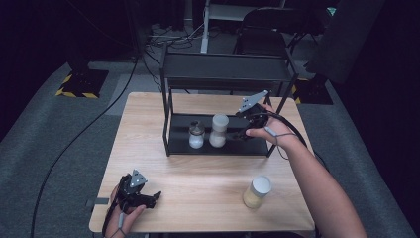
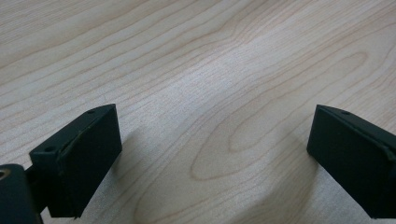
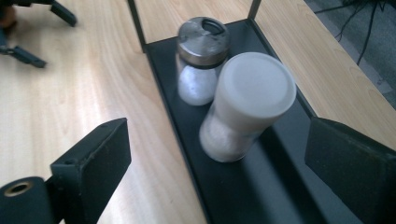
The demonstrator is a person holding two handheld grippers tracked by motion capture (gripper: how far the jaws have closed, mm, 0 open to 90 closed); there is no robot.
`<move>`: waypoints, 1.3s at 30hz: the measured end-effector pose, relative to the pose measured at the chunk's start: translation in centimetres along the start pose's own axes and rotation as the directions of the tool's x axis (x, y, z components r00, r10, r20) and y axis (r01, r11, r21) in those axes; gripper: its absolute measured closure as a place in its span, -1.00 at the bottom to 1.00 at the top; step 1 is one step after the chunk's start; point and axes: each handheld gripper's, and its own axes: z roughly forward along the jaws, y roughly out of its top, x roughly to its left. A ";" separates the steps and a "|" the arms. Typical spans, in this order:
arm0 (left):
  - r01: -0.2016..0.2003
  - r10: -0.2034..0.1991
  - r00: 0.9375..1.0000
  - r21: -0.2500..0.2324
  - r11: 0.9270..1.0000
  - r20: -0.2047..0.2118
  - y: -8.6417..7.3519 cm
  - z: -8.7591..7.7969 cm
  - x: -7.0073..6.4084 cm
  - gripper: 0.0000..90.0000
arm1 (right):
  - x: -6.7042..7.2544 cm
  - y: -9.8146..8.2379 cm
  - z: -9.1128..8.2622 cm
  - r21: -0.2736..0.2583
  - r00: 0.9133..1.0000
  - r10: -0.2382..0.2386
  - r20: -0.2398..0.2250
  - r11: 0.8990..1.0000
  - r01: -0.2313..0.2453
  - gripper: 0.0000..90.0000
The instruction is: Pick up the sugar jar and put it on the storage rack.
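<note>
A white-lidded jar (image 1: 218, 131) of pale grains stands on the lower shelf of a black rack (image 1: 218, 148). Beside it, to the left, is a metal-capped shaker (image 1: 196, 135) of white powder. My right gripper (image 1: 241, 132) hovers just right of the jar, open and holding nothing. In the right gripper view the jar (image 3: 247, 105) and shaker (image 3: 201, 60) stand upright ahead of my wide-set jaws (image 3: 219, 144), with no pad touching either. My left gripper (image 1: 153, 197) rests near the table's front left corner. It stands open (image 2: 215, 154) over bare wood.
A jar of yellowish contents with a pale lid (image 1: 257, 192) stands on the wooden table (image 1: 198, 173) at the front right. The rack's upper shelf (image 1: 225, 69) overhangs the lower one, and its posts frame the opening. Cables and a chair lie beyond the table.
</note>
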 end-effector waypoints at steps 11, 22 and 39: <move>0.000 0.000 1.000 0.000 1.000 0.000 0.0 0.0 0.0 -0.93 | 3.2 -1.6 -3.7 -0.020 1.000 -0.021 0.019 1.000 0.022 -0.84; 0.002 -0.002 1.000 0.000 1.000 -0.001 0.0 0.0 0.0 -0.93 | 6.5 -3.4 -5.8 -0.024 0.999 -0.046 0.010 0.999 0.047 -0.84; 0.005 -0.005 1.000 0.002 1.000 -0.005 0.1 0.0 -0.1 -0.94 | 11.4 -6.4 -7.2 -0.050 0.999 -0.032 0.007 0.998 0.032 -0.83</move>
